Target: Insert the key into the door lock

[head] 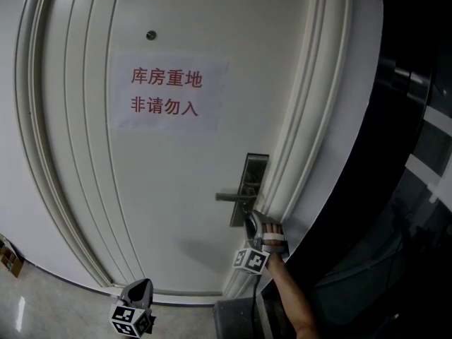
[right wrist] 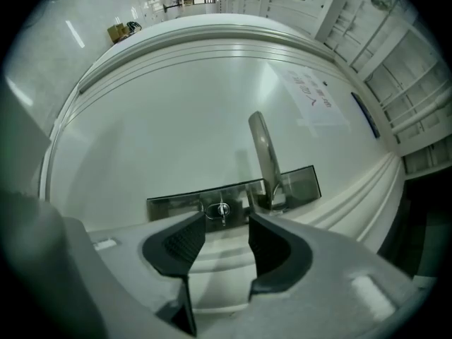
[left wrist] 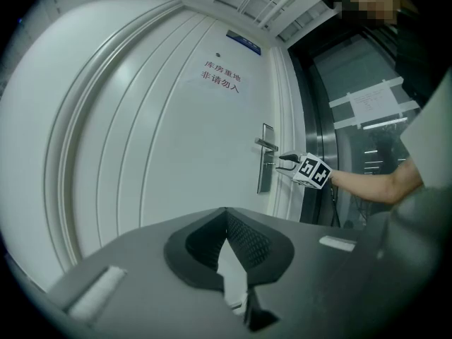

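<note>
One white panelled door (head: 162,189) carries one steel lock plate (right wrist: 176,205), one lever handle (right wrist: 263,154) and one paper sign (head: 167,94). One small silver key (right wrist: 222,209) sits in the plate's keyhole. The right tongs (right wrist: 226,222), held level, gape empty just before it. The left tongs (left wrist: 226,215), at the head view's lower left, are closed on nothing.

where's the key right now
In the right gripper view the key sticks out of the lock plate, just left of the door handle, straight ahead of the right gripper, whose jaws are open.
</note>
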The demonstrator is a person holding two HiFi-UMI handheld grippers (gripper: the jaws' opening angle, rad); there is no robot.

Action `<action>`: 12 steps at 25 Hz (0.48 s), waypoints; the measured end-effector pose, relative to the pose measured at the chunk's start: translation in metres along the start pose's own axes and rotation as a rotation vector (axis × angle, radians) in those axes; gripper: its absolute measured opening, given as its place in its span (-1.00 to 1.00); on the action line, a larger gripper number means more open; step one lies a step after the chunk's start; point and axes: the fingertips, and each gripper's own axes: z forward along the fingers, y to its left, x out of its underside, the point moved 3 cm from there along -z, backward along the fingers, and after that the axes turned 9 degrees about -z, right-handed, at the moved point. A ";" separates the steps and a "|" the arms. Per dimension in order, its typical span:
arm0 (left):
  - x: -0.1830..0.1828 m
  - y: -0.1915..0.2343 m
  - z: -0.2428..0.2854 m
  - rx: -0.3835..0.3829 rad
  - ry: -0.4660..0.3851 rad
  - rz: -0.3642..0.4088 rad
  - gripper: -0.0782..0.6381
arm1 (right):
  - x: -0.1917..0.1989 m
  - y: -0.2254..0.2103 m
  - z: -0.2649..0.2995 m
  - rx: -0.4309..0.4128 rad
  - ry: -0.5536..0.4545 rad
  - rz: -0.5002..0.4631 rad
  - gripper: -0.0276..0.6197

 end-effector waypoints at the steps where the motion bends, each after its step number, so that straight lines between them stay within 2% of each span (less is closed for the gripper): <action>1: 0.000 0.000 -0.002 0.002 0.003 0.000 -0.77 | 0.000 0.000 -0.003 -0.002 0.005 0.002 -0.33; 4: -0.003 0.001 -0.007 0.013 0.013 0.001 -0.77 | -0.001 0.000 -0.014 -0.013 0.020 0.042 -0.34; 7: -0.004 0.001 -0.010 0.029 0.021 0.006 -0.77 | 0.001 0.000 -0.026 -0.033 0.033 0.136 -0.45; 12: -0.007 0.000 -0.016 0.063 0.035 0.016 -0.77 | 0.001 -0.005 -0.055 -0.024 0.047 0.279 -0.83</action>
